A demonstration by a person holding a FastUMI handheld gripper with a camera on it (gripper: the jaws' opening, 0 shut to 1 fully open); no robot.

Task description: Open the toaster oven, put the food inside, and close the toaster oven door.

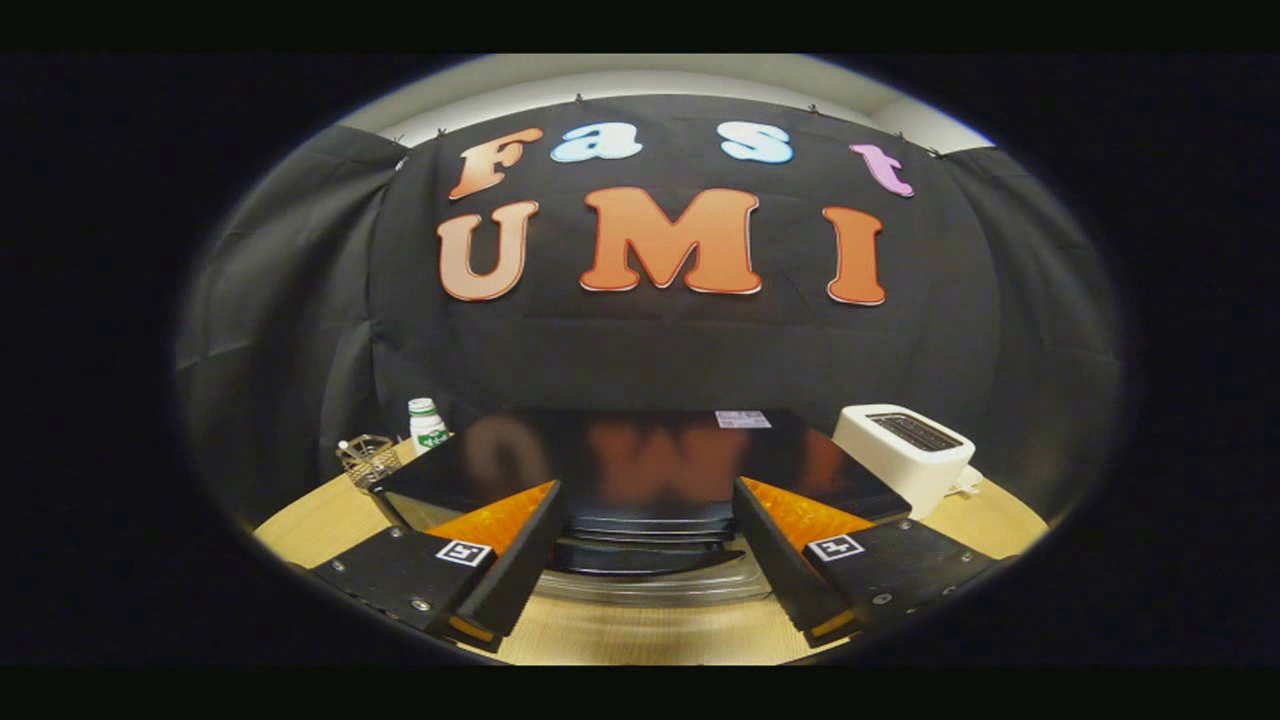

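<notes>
Looking along the gripper (645,560), fingers spread wide apart, holding nothing, pads (500,520) angled inward to either side of the oven's front. Poised low over the near edge of the wooden table (640,630), just short of the toaster oven (640,460). Black, glossy-topped, sitting at the middle of the table, straight ahead of and between the fingers, top surface mirroring the wall behind. Door front (650,555) facing the gripper, dark glass with a curved pale handle bar (650,588) along its lower part, seen in the gap between the fingers; shut as far as can be told, though the fisheye bend makes the seam hard to read. Small pale sticker (742,419) on the far edge of the oven's top. White pop-up toaster (905,450) just beside the oven toward the table's right edge, slots up. Toward the far left corner, a white bottle with a green cap (426,424) and, beside it, a small wire basket (368,460). Black cloth wall (700,350) behind everything. Food not identifiable from here.
</notes>
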